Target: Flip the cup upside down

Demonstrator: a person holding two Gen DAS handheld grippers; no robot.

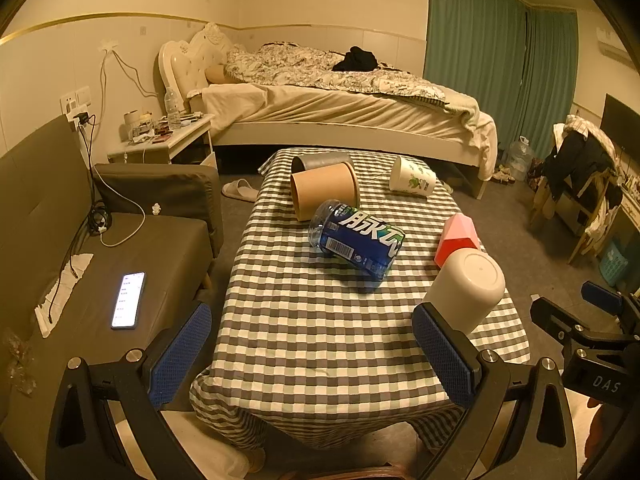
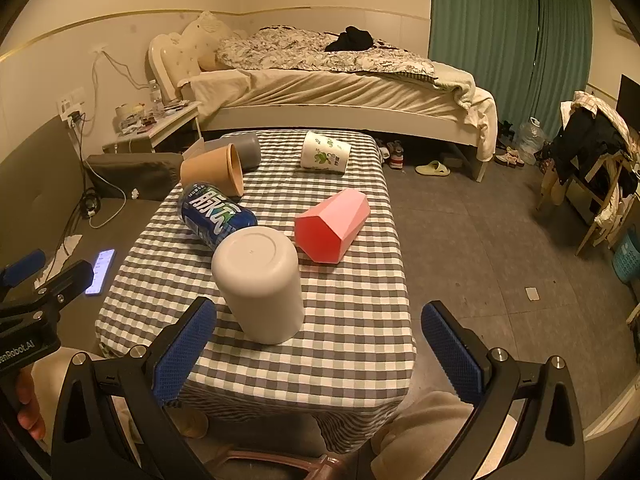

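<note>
A plain white cup point(image 2: 260, 284) stands upside down, base up, near the front of the checked table point(image 2: 352, 344); it also shows in the left wrist view point(image 1: 466, 288). My right gripper point(image 2: 316, 350) is open and empty, just in front of that cup. My left gripper point(image 1: 312, 354) is open and empty over the table's front edge, left of the cup. A pink faceted cup point(image 2: 334, 224), a brown cup point(image 2: 214, 170), a grey cup point(image 2: 246, 150) and a white printed cup point(image 2: 326, 152) lie on their sides.
A blue drink bottle point(image 1: 356, 238) lies on its side mid-table. A grey sofa point(image 1: 120, 248) with a lit phone point(image 1: 129, 299) is at the left. A bed point(image 1: 340, 108) stands behind the table. A chair with clothes point(image 2: 592, 168) is at the right.
</note>
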